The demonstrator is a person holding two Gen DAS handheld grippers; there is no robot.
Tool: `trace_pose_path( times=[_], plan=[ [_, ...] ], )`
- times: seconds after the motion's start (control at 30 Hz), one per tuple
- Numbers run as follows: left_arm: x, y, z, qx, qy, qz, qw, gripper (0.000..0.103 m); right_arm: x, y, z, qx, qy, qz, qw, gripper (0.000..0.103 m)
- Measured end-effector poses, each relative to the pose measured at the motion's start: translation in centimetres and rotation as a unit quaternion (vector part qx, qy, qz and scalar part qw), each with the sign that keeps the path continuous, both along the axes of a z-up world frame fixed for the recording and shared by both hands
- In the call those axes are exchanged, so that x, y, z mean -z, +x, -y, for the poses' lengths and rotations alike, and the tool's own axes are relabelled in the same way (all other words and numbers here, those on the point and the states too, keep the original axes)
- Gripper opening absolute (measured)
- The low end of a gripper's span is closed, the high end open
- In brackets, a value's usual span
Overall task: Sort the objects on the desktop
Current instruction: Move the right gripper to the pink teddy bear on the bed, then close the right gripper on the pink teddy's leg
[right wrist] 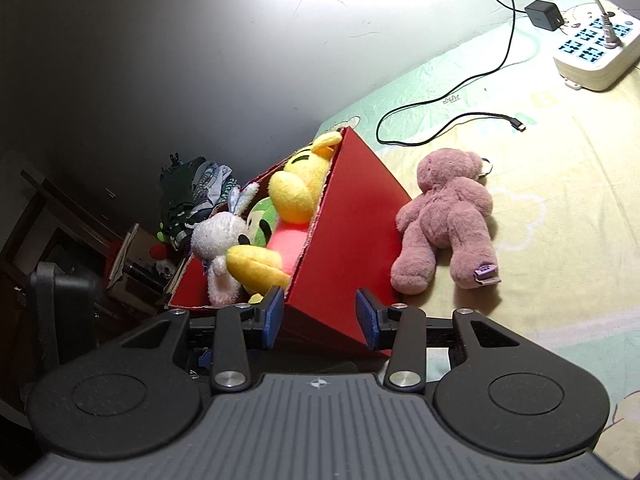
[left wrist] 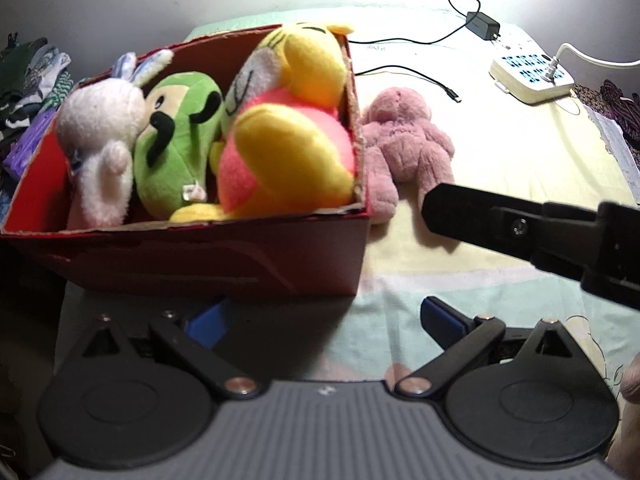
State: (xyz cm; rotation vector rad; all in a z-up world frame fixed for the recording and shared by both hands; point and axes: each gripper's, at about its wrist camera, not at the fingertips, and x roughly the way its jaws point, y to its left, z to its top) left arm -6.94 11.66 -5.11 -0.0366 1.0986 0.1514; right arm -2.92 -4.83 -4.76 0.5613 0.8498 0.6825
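A red cardboard box [left wrist: 200, 256] [right wrist: 352, 220] holds a white bunny [left wrist: 100, 128] [right wrist: 218, 240], a green plush [left wrist: 176, 148] [right wrist: 262, 220] and a yellow-and-pink plush [left wrist: 288, 140] [right wrist: 296, 192]. A pink teddy bear [left wrist: 404, 140] [right wrist: 444, 220] lies face down on the sheet, against the box's right side. My left gripper [left wrist: 324, 320] is wide open just in front of the box, holding nothing. My right gripper [right wrist: 321, 317] is open above the box's near corner, also holding nothing. One of its black fingers [left wrist: 480, 216] reaches in beside the bear's leg.
A white power strip [left wrist: 532, 76] [right wrist: 596, 52], a black charger [left wrist: 482, 24] [right wrist: 544, 14] and its loose cable [left wrist: 420, 72] [right wrist: 440, 128] lie at the back right. Folded clothes [left wrist: 32, 80] [right wrist: 192, 196] are piled left of the box. The wall is close behind.
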Motion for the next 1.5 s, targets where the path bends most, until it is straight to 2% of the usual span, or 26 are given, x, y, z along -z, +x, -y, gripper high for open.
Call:
trace_pose_path(
  times=[0.3, 0.67, 1.0, 1.23, 1.3, 1.43, 1.47, 1.5],
  plan=[
    [1.6, 1.4, 3.5, 0.042, -0.021, -0.026, 0.9986, 0.100, 1.3, 0.6, 3.1, 0.027, -0.005, -0.024, 0.999, 0.044],
    [3.6, 3.5, 6.3, 0.091, -0.040, -0.009, 0.9950, 0.100, 4.1, 2.9, 6.1, 0.053, -0.017, -0.059, 0.997, 0.045],
    [4.8, 4.2, 6.9, 0.117, -0.039, 0.007, 0.9924, 0.098, 6.9, 7.5, 5.0, 0.011, -0.042, -0.070, 0.997, 0.045],
    [5.7, 4.6, 5.8, 0.105, -0.043, -0.012, 0.9935, 0.099, 8.4, 10.3, 3.2, -0.025, -0.050, -0.079, 0.995, 0.045],
    [5.7, 4.6, 5.8, 0.100, -0.036, -0.011, 0.9943, 0.093, 9.0, 11.1, 2.5, -0.037, -0.050, -0.087, 0.994, 0.045],
    [6.1, 4.8, 5.4, 0.094, -0.045, -0.021, 0.9944, 0.088, 9.4, 11.7, 1.9, -0.047, -0.040, -0.083, 0.995, 0.043],
    [6.2, 4.9, 5.3, 0.092, -0.048, -0.022, 0.9943, 0.088, 9.5, 11.9, 1.9, -0.050, -0.039, -0.084, 0.994, 0.041],
    [6.2, 5.0, 5.3, 0.091, -0.051, -0.025, 0.9942, 0.089, 9.5, 12.0, 1.8, -0.050, -0.042, -0.088, 0.994, 0.035]
  ],
)
